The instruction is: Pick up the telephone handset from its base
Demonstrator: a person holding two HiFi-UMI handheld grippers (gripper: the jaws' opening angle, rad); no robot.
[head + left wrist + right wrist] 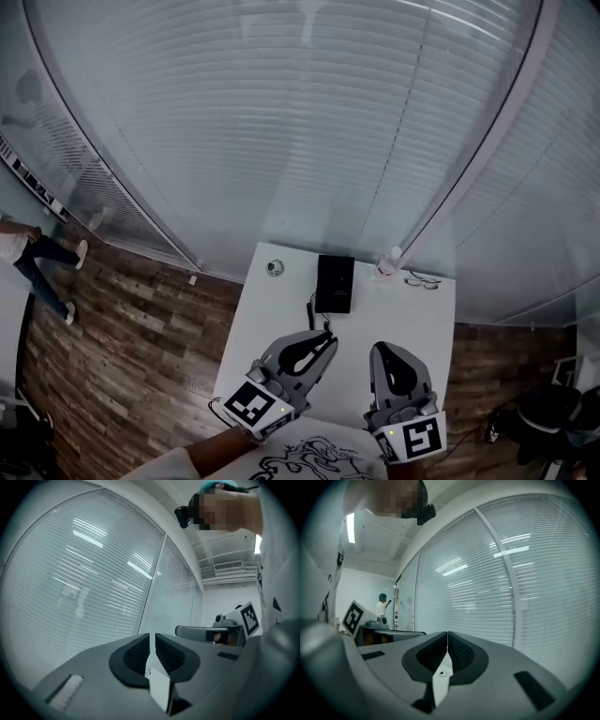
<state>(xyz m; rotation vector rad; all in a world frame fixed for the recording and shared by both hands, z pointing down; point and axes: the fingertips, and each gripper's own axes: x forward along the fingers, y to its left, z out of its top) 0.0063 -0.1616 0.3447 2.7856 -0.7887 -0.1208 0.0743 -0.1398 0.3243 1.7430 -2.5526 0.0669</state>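
– Head view first: where is the telephone?
– The telephone (335, 283) is a black rectangle just above the middle of the frame. It lies on the white table (281, 328) near the table's far edge, close to the glass wall with its blinds (281, 112). It is too small from here to tell its parts apart. A dark cord (310, 310) hangs from its lower left corner.
– And the two tools?
– Both are at the bottom of the frame, pointing up the picture toward the telephone, and neither touches it. The left hand-held gripper (324, 339) has its tip just below the cord. The right hand-held gripper (382, 350) sits beside it, to the lower right of the telephone.
– Clenched or released?
– Both clenched, on nothing. In the left gripper view the dark pads (138, 656) meet along one thin line, with only blinds beyond them. The right gripper view shows the same: pads (461, 653) pressed together and nothing between them.
– Anything else on the table?
– A small round object (274, 267) sits left of the telephone, and a small pale item (386, 267) to its right. A pair of glasses (422, 279) lies further right.
– Anyone else about?
– A person (28, 253) is at the left edge of the head view, on the wooden floor (122, 328). In the right gripper view a figure in a teal cap (382, 605) stands by the glass at the left.
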